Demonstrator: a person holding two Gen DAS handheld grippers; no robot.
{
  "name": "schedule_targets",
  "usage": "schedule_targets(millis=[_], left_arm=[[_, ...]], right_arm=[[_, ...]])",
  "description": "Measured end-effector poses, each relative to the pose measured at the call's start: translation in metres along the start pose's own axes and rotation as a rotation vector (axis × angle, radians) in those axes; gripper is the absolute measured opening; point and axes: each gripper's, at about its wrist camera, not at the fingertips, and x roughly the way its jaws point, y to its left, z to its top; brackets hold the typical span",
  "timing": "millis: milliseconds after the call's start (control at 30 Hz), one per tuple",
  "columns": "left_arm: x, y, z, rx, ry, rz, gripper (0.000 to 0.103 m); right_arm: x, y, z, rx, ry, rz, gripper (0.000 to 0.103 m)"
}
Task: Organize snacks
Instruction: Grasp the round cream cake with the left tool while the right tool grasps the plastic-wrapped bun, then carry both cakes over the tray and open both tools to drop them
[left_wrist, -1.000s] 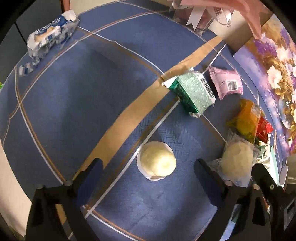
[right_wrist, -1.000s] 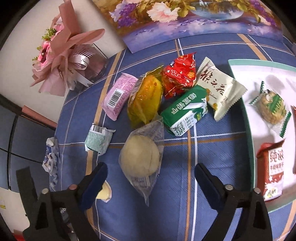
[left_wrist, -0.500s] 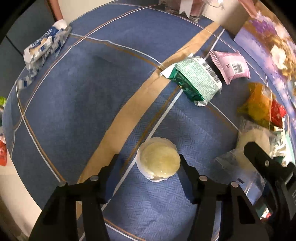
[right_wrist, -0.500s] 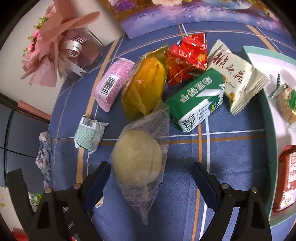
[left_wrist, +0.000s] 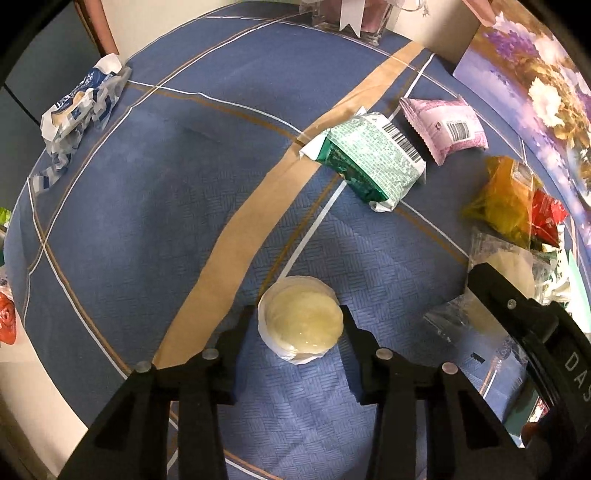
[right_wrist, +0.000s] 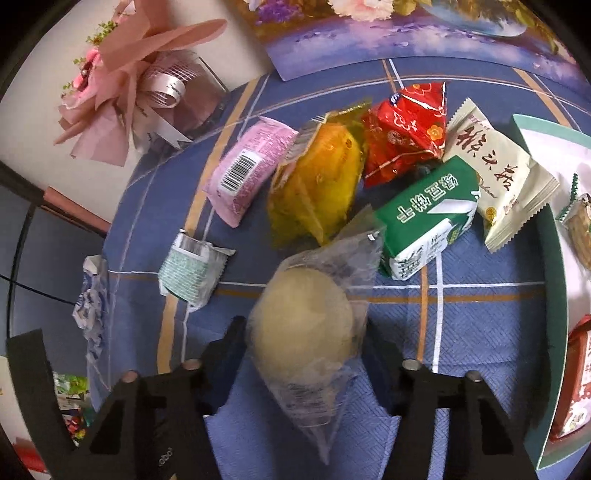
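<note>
Left gripper (left_wrist: 301, 323) jaws clamp round pale-yellow paper-cupped pastry (left_wrist: 303, 324) between tips; right gripper (right_wrist: 304, 345) jaws pinch round pale bun in clear crinkly wrapper (right_wrist: 303, 332). Both likely soft, crushable: grip sides lightly.

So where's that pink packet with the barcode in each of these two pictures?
Left wrist view: the pink packet lies in the upper right, just right of the green-and-white packet.
Right wrist view: the same pink packet sits upper left of centre, just left of the yellow packet.
Shared landmark: the green-and-white packet, which in the right view lies below the pink one.
</note>
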Motion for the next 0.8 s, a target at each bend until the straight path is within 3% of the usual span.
schedule_targets(millis=[267,533,800], left_arm=[[-0.008,0.009,0.001,-0.026,-0.016,-0.057,0.043],[-0.046,0.003,0.006,-0.014,-0.104,-0.083,0.043],[-0.093,-0.037,0.001,0.059,-0.189,-0.153,0.043]], right_arm=[[-0.020,-0.006,0.001,0.016,-0.021,0.014,0.055],[-0.063,-0.018,0.005,0.051,-0.086,0.060,0.054],[-0.122,-0.056,0.014,0.080,-0.196,-0.026,0.054]])
